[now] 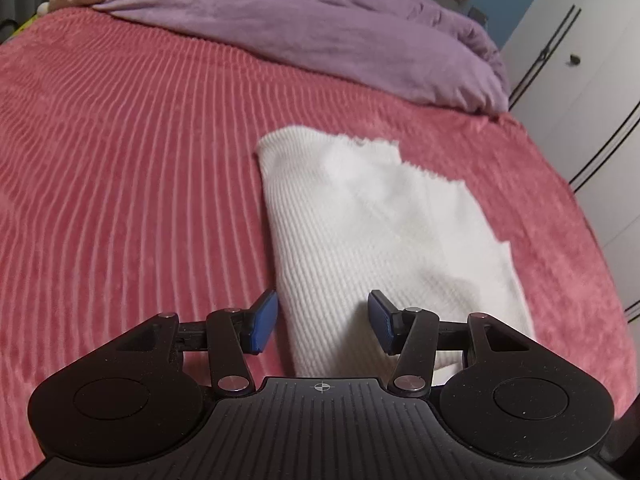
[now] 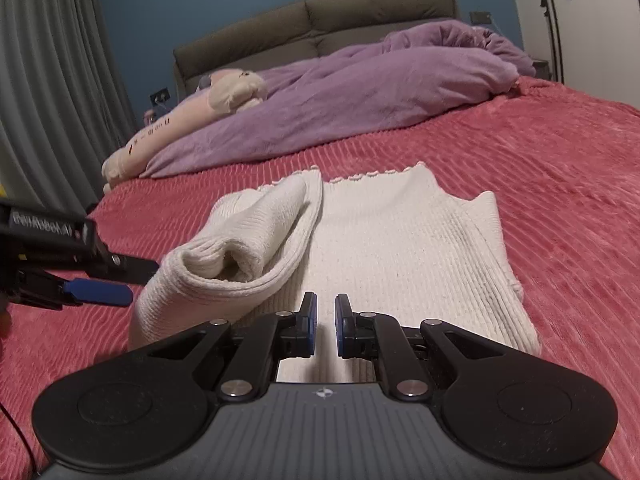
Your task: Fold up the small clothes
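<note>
left tool (image 1: 322,322) agape, empty | right tool (image 2: 326,326) closed, empty | white garment (image 2: 384,240) just ahead of both

Dim, soft indoor light; slight blur, edges bowed by fisheye.

1. The garment (image 1: 360,232) is white with a fine ribbed knit; its far hem has a scalloped edge.
2. The bedspread (image 1: 120,140) is coral pink with raised ridges.
3. The duvet (image 1: 320,28), top of frame, is plain lilac.
4. The plush (image 2: 192,112), left of centre, is cream and pale pink.
5. The headboard (image 2: 320,24) is grey-brown; the wall (image 2: 200,0) behind is blue.
6. The curtain (image 2: 48,80), at left, is grey.
7. Each gripper is black with blue pads (image 1: 264,320).
</note>
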Demonstrator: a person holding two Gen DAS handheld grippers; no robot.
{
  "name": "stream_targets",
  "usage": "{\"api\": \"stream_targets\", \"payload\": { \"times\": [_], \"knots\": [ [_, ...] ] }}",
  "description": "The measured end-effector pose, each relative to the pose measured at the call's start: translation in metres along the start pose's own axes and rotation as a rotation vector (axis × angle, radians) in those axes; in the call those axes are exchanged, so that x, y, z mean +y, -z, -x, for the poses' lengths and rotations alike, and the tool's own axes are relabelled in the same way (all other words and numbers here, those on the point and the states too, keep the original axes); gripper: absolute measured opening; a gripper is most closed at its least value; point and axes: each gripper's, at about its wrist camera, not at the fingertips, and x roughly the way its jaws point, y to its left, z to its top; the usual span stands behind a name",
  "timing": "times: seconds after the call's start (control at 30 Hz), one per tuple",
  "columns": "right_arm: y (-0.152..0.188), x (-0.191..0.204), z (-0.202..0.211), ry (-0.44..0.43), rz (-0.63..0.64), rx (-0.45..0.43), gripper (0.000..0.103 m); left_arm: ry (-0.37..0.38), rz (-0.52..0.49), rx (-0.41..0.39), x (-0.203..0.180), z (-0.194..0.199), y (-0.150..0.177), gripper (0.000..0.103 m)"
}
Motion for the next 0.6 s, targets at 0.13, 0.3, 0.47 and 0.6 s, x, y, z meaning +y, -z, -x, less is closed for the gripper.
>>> {"api": "stream_targets", "payload": {
  "times": [0.13,0.3,0.47,0.6],
  "knots": [
    [-0.01,-0.005,-0.004,-0.012,-0.014,0.021,0.011,-0.004,0.015,0.025,0.004,-0.01,0.005,0.057],
    [-0.028,-0.019,-0.011,-0.054,-0.106,0.036,0.026,-0.02,-0.001,0.008,0.011,-0.008,0.011,0.065],
    [-0.039,-0.019,-0.028,-0.114,-0.154,0.106,0.028,-0.023,-0.011,0.01,0.012,-0.01,0.011,0.066],
    [-0.042,-0.02,-0.035,-0.147,-0.203,0.136,0.033,-0.039,-0.038,0.011,0.01,-0.015,0.013,0.069]
  ]
}}
